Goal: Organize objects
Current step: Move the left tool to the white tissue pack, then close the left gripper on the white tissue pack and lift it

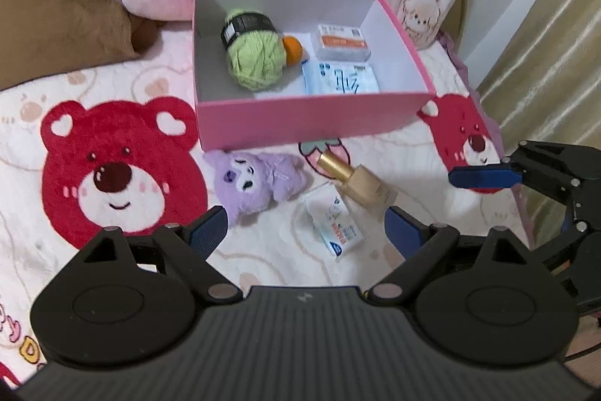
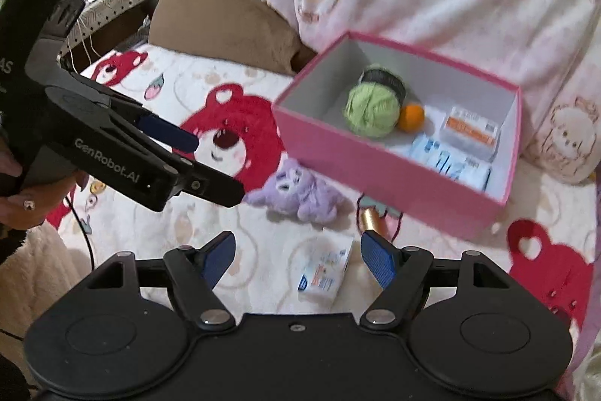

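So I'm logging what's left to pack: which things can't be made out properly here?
- Gold glass bottle: right wrist view, lower body hidden behind the right tongs' blue pad; label unreadable in the left wrist view.
- Small white carton: print blurred in both views.
- Orange ball: left wrist view, half hidden by green yarn ball in the pink box.

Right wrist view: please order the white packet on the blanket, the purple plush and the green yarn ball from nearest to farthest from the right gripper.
From the right gripper:
1. White packet, between its open fingers.
2. Purple plush, ahead, before the pink box.
3. Green yarn ball, inside the box.
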Motion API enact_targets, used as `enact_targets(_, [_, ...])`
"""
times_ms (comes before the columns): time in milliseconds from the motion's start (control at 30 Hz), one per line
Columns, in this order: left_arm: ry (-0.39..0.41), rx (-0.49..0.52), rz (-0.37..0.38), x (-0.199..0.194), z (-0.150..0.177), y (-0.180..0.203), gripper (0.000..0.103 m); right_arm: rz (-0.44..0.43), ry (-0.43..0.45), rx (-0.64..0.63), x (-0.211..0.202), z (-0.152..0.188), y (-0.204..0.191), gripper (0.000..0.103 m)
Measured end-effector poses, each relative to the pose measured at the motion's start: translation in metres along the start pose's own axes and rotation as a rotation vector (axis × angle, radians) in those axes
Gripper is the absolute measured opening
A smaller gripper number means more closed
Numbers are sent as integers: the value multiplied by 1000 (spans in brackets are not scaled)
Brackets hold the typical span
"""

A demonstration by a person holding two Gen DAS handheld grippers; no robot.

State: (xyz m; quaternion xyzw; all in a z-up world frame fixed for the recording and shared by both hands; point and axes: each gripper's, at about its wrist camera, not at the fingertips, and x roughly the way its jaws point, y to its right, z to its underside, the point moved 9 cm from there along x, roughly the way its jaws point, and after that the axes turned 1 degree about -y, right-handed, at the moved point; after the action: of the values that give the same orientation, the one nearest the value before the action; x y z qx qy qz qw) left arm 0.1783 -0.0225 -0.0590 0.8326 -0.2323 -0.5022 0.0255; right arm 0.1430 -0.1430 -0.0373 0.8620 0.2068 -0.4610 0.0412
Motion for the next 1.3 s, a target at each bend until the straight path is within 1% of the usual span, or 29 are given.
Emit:
enact_targets(167, [22,21,25,28,16,4,91,-26,-12,41,31,25,2,78])
enact_targets(233, [23,23,36,40,22,4,91,-5,-16,27,45,32,3,78])
enact_targets(333, [3,-8,51,63,32,1,91,31,-29,11,68,42,7,78])
enact_targets(433, [19,-51,76,81,39,-1,91,61,-37,-16,90,51,9,78])
enact_targets(500, [18,-67,84,92,43,-1,89,88,-46,-39,102,57,10,77])
enact_targets(633, [16,-67,78,110,50,1,88,101,-34,-56,117,65,12,77])
enact_targets(700, [8,-69,88,118,53,2,85,114,-19,-59,123,66,13,76])
enact_targets(767, [3,-71,103,124,54,3,81,128,2,-58,129,67,16,76])
enact_targets(800, [2,-71,97,127,55,3,79,131,2,-57,132,67,17,75])
enact_targets(833, [9,-70,88,129,55,3,74,133,-4,-60,135,68,17,71])
enact_targets(867, [24,-70,81,130,54,2,67,132,-17,-66,137,71,17,62])
enact_targets(933, [43,-81,92,132,54,1,62,132,-10,-92,134,73,14,53])
enact_targets(967, [38,-90,109,133,54,1,56,128,-1,-103,131,74,12,52])
enact_targets(1000, [30,-98,121,134,55,1,53,121,-1,-107,129,75,12,52])
enact_targets(1033, [22,-101,130,135,55,2,48,110,-1,-112,128,76,12,51])
enact_targets(1100, [13,-97,156,136,56,5,40,100,0,-129,126,77,11,51])
enact_targets(1167, [-2,-98,192,136,59,10,26,91,-4,-148,126,79,10,51])
enact_targets(1200, [-13,-100,207,135,61,13,25,88,-6,-163,126,80,8,51])
enact_targets(1300, [-35,-95,210,130,66,15,25,64,-10,-213,122,84,6,50])
